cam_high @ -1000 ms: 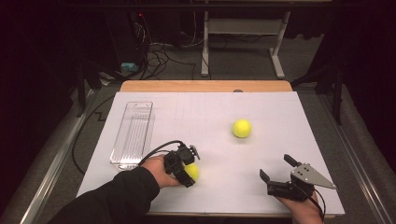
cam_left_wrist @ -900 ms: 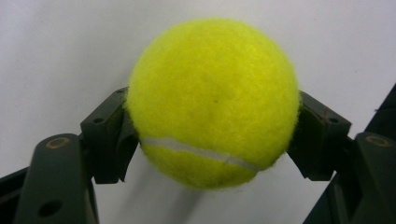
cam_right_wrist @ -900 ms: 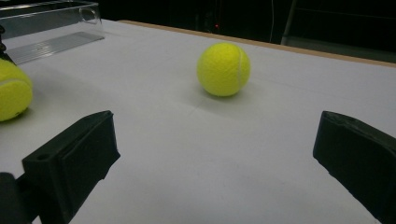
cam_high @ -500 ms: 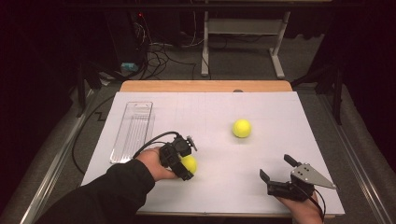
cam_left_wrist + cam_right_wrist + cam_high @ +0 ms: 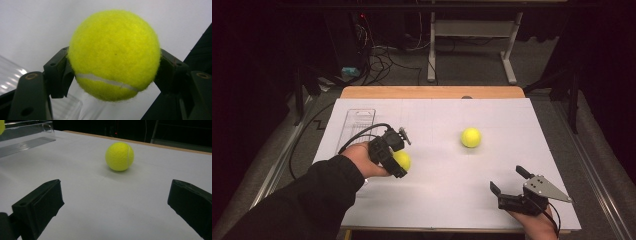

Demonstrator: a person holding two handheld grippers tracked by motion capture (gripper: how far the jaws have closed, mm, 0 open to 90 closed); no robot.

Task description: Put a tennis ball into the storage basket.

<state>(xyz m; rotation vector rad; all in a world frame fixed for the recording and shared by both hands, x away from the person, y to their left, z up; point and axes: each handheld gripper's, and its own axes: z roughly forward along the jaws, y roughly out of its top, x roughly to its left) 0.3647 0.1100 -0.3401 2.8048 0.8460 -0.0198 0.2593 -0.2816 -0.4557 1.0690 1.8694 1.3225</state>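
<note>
The left gripper (image 5: 398, 159) pinches a fuzzy yellow-green tennis ball (image 5: 402, 160) with a white seam; in the left gripper view the two black jaws press against the ball's opposite sides at about its middle, and the ball (image 5: 114, 53) bulges out past them toward the camera. In the high view this held ball sits over the left half of the white worktop (image 5: 437, 200), just to the right of the person's left hand (image 5: 362, 160), whose dark sleeve comes in from the lower left corner. A clear plastic rectangular tray (image 5: 356, 127) lies on the worktop near the far left, just beyond that hand, and a ribbed corner of it shows below the ball in the left gripper view. A second yellow-green tennis ball (image 5: 471, 137) rests alone on the worktop right of centre, well apart from both grippers. The right gripper (image 5: 509, 185) is near the worktop's front right corner, with its grey three-cornered plate on top, and its jaws stand spread wide with nothing between them. In the right gripper view those jaws frame the loose ball (image 5: 119, 156), which lies farther off on the white surface, with the clear tray at the upper left behind it.
</note>
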